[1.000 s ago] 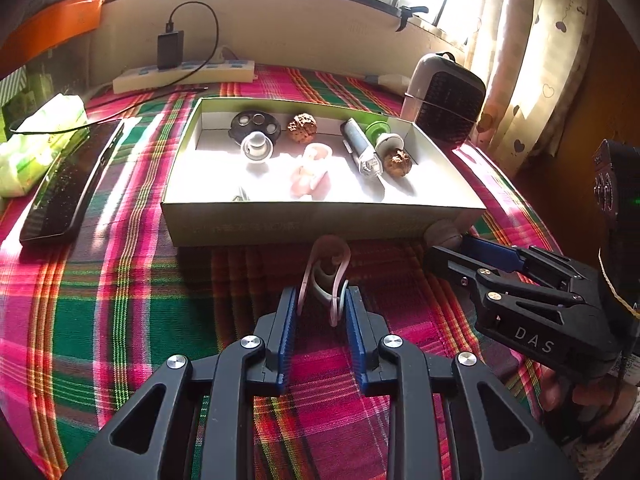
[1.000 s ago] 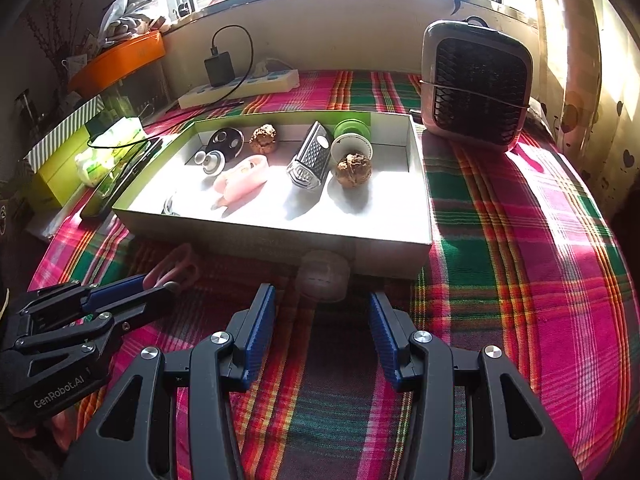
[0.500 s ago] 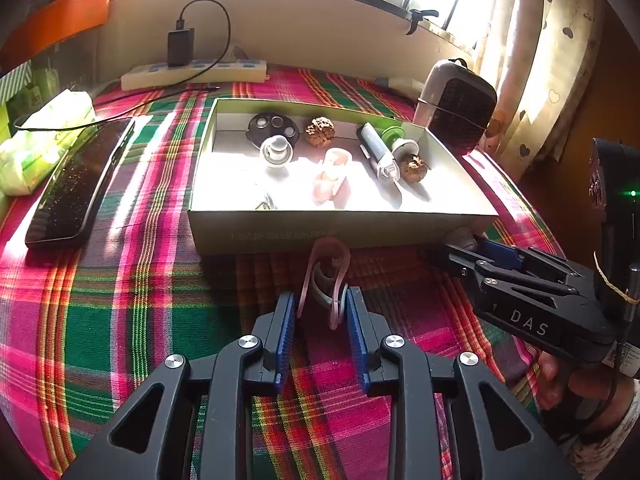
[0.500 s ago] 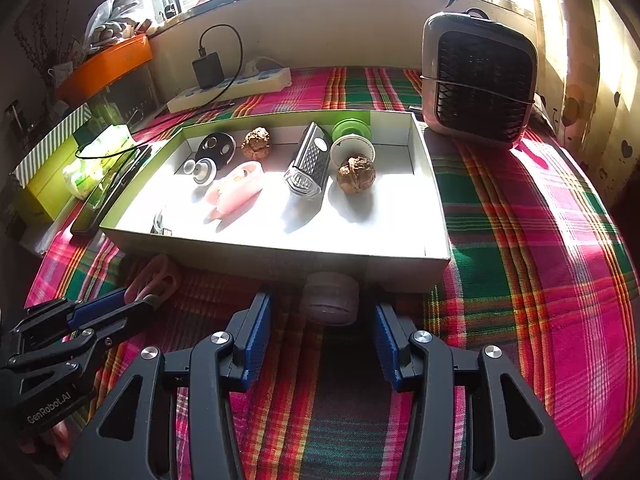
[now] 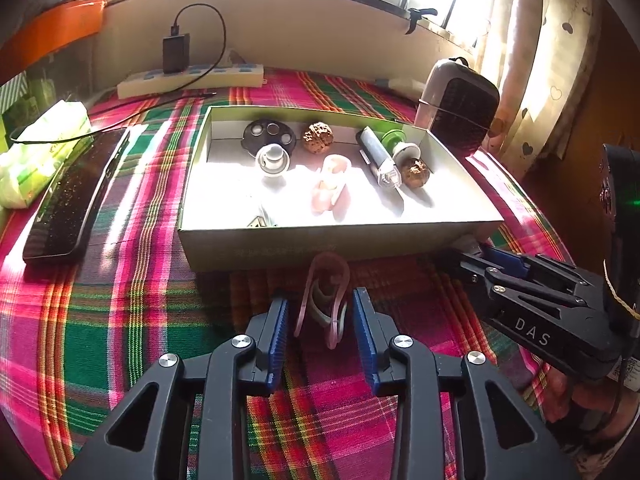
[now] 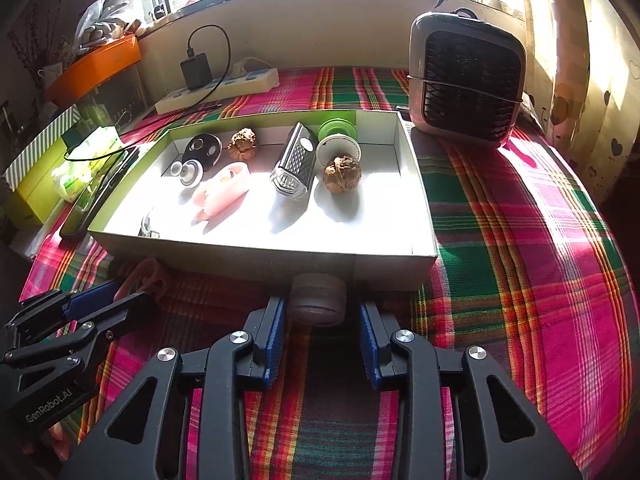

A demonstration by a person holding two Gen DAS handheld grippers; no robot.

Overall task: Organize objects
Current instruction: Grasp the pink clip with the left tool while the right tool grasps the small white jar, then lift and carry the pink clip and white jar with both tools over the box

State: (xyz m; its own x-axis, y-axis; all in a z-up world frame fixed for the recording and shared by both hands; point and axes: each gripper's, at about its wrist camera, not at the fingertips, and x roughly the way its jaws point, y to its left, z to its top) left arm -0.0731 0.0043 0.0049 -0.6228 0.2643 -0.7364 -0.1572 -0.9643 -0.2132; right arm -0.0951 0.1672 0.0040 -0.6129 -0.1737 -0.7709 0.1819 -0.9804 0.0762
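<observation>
A shallow white box [image 5: 340,240] [image 6: 260,256] on the plaid cloth holds two walnuts, a small grater [image 6: 294,166], a pink case [image 5: 330,186], a black disc and round caps. A pink clip [image 5: 326,294] lies on the cloth in front of the box, between the open fingers of my left gripper [image 5: 320,316]; the pads stand a little apart from it. A small round jar [image 6: 318,298] lies against the box's front wall, between the open fingers of my right gripper [image 6: 322,324]. Each gripper shows in the other's view: the right [image 5: 456,254], the left [image 6: 132,292].
A small fan heater [image 6: 466,80] stands at the back right. A power strip [image 5: 192,78] with a plugged charger lies along the back wall. A black remote [image 5: 76,196] and a green tissue pack [image 5: 36,156] lie left of the box.
My left gripper has opened wider around the pink clip. My right gripper has moved forward, so the round jar now sits between its fingertips. Both views have closed in on the box.
</observation>
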